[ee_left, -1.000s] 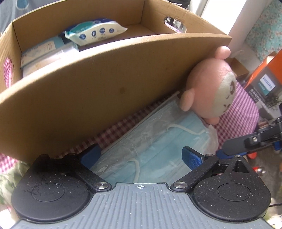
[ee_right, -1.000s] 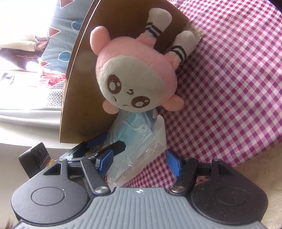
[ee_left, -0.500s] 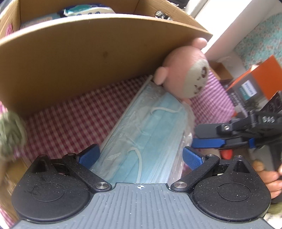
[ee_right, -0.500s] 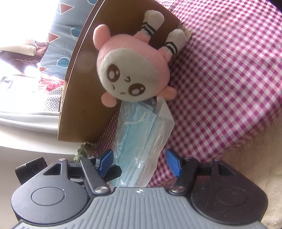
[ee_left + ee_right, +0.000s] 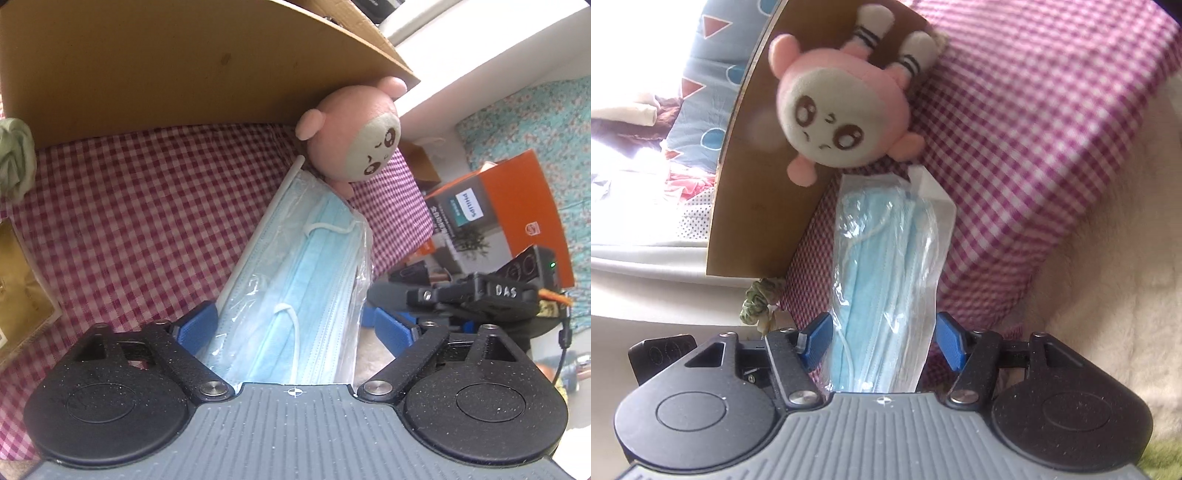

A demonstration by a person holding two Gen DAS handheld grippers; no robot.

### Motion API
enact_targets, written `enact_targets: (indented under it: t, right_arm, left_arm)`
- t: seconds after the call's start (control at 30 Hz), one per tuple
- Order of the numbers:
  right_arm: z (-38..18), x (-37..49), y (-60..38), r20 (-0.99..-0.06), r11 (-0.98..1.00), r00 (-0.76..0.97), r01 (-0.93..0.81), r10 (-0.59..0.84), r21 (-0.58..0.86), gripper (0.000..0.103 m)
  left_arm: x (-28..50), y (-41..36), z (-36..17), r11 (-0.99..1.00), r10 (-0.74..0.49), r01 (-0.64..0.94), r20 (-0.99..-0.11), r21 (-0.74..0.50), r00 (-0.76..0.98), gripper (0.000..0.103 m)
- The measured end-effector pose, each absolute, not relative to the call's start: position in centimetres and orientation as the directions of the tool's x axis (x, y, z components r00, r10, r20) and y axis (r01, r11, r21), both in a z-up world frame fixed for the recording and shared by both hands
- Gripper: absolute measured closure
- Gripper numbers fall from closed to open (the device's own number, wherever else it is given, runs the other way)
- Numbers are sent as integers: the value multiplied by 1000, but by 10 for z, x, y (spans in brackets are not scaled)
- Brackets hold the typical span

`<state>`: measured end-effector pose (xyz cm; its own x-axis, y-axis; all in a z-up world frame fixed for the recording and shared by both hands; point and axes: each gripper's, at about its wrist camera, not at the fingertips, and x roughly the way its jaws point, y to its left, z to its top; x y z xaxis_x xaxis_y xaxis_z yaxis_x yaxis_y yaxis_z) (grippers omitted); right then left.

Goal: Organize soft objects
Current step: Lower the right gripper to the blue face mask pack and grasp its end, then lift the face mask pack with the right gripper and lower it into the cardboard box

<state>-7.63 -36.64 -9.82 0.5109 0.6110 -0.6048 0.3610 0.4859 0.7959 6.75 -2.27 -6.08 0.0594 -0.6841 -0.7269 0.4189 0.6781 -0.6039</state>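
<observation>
While the clear plastic bag of blue face masks point(image 5: 295, 273) lies longways on the checked desk point(image 5: 147, 206) pointing at the pink plush doll point(image 5: 351, 140), your left hand-held gripper point(image 5: 293, 326) and right hand-held gripper point(image 5: 886, 339), jaws just closing yet spread, straddle its near end.

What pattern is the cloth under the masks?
The cloth is a magenta-and-white gingham check, clearest in the left wrist view.

Bright daylight washes out the window side point(image 5: 624, 55). A red-and-white checked cloth point(image 5: 147, 206) covers the worktop (cream fleece point(image 5: 1108, 258) beside it); teal floral fabric point(image 5: 554, 122) hangs behind.
</observation>
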Motion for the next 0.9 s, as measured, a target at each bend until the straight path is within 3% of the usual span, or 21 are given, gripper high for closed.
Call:
enact_targets:
  t: [0.2,0.27,0.33,0.37,0.7,0.9]
  right_arm:
    - [-120,-85,-357,-576,413,497,406,649,816,42]
    - [-124,-81,-353,-570,409,491,403,658,819,47]
    - [-124,-79,-346,-556,400,485,392,676,829,61]
    - [-122,-77,-342,-543,395,485,379,686,837,62]
    - [-103,-53,-317,-480,391,498,279,722,877,76]
    - [-78,-42,-295,-489,467,478,174,729,867,78]
  left_arm:
    - [63,-24,-56,707,-650,442,-753,-552,101,17]
    - [63,-31,-57,705,-648,463,-754,-538,110,17]
    - [63,-34,-57,705,-643,474,-757,-528,114,17]
    - [64,-34,-58,705,-641,475,-759,-526,111,17]
    - [79,-1,-73,656,-733,286,-680,-698,22,24]
    - [64,19,-58,650,-749,273,-658,-709,76,24]
